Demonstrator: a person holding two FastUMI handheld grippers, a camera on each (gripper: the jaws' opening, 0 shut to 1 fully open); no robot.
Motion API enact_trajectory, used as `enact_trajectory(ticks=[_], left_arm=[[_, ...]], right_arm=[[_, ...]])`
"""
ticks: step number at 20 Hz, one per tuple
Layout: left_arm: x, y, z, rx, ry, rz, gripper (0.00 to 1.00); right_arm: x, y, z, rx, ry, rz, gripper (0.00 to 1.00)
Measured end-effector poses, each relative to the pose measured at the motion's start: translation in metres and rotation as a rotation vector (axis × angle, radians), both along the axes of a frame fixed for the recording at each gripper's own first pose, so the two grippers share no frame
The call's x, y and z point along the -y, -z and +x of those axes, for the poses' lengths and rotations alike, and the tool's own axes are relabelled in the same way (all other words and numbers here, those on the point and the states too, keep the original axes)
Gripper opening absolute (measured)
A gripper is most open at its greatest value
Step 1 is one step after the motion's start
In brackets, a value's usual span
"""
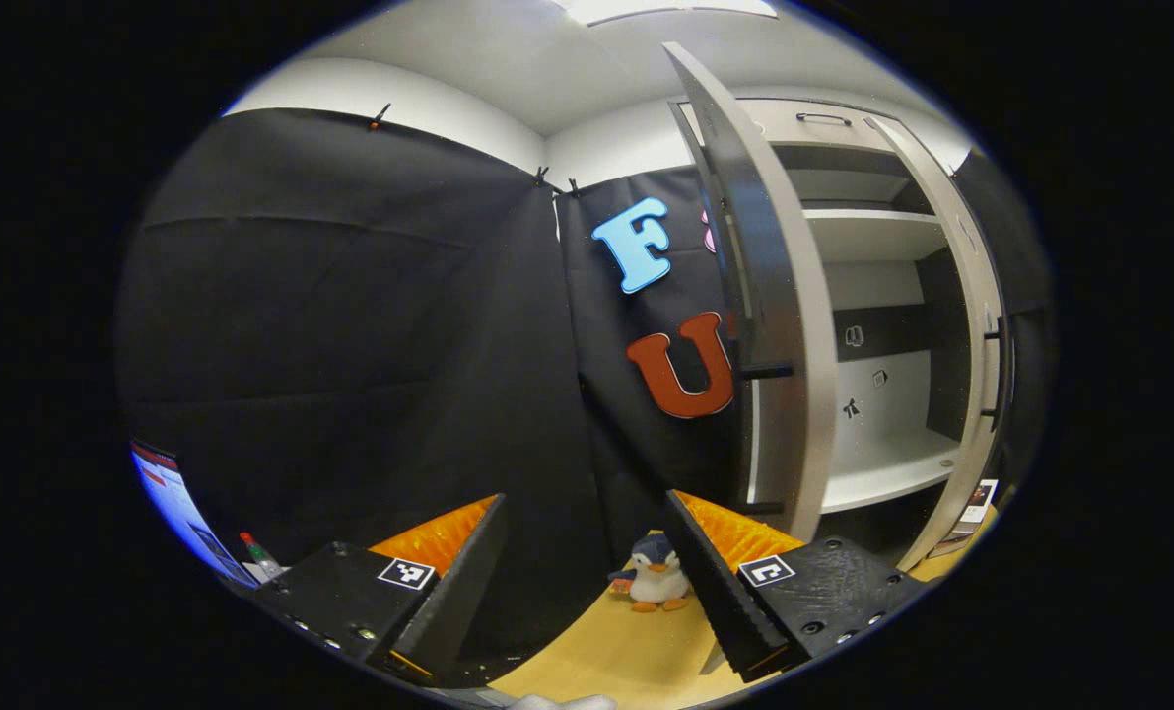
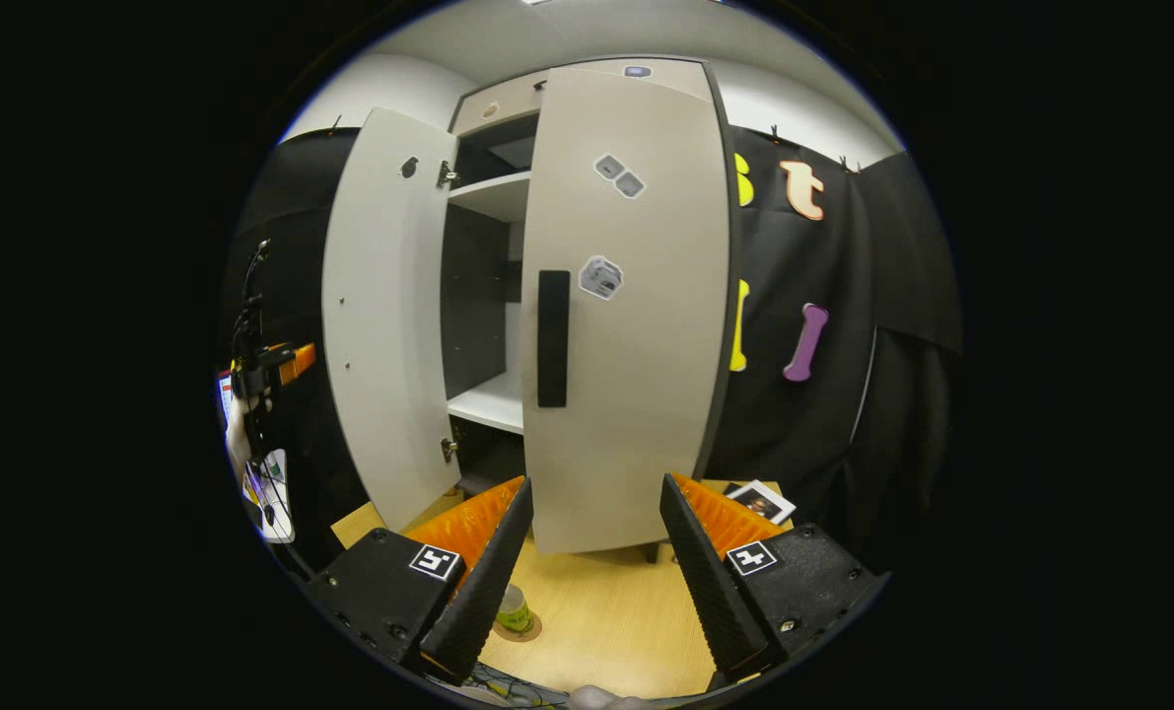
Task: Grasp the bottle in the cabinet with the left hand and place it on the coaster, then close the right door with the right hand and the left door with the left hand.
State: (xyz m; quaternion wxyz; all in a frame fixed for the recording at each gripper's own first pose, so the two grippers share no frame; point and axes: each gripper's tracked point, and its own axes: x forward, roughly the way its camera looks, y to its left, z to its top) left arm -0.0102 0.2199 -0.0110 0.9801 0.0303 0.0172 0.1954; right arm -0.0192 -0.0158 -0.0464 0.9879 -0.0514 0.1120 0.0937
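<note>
The cabinet (image 2: pixel 493 192) stands on a wooden table (image 2: pixel 606 611). Its left door (image 2: pixel 384 325) hangs wide open, and its right door (image 2: pixel 626 325), with a dark handle (image 2: pixel 552 338), is swung partway across the opening. A small greenish bottle (image 2: pixel 514 609) stands on a brown coaster (image 2: pixel 532 628) by my right gripper's left finger. My right gripper (image 2: pixel 595 480) is open, just in front of the right door. My left gripper (image 1: pixel 584 498) is open and holds nothing, left of the left door's edge (image 1: pixel 764 325). Through the opening I see bare shelves (image 1: pixel 882 473).
A penguin plush (image 1: pixel 657 582) sits on the table near the left door's foot. A photo card (image 2: pixel 761 501) lies by the cabinet's right corner. A lit screen (image 1: pixel 177 503) stands at the far left. The left gripper (image 2: pixel 276 360) and a hand appear at the left edge.
</note>
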Motion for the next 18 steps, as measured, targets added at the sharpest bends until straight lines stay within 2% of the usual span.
enact_trajectory(ticks=[4, 8, 10, 13, 18], left_arm=[[-0.014, -0.007, 0.020, 0.018, 0.034, -0.028, 0.96], [-0.003, -0.009, 0.041, 0.025, 0.088, -0.035, 0.96], [0.011, -0.011, 0.048, 0.022, 0.116, -0.017, 0.96], [0.010, -0.020, 0.051, 0.021, 0.093, 0.037, 0.91], [0.020, -0.017, 0.051, 0.007, 0.115, -0.017, 0.90]], right_arm=[[0.007, 0.008, -0.016, -0.012, 0.072, 0.006, 0.81], [0.014, 0.014, -0.026, -0.024, 0.121, 0.011, 0.81], [0.016, 0.016, -0.030, -0.029, 0.130, 0.023, 0.81], [0.023, 0.015, -0.032, -0.019, 0.140, 0.033, 0.81], [0.042, 0.013, -0.026, -0.007, 0.143, 0.067, 0.81]])
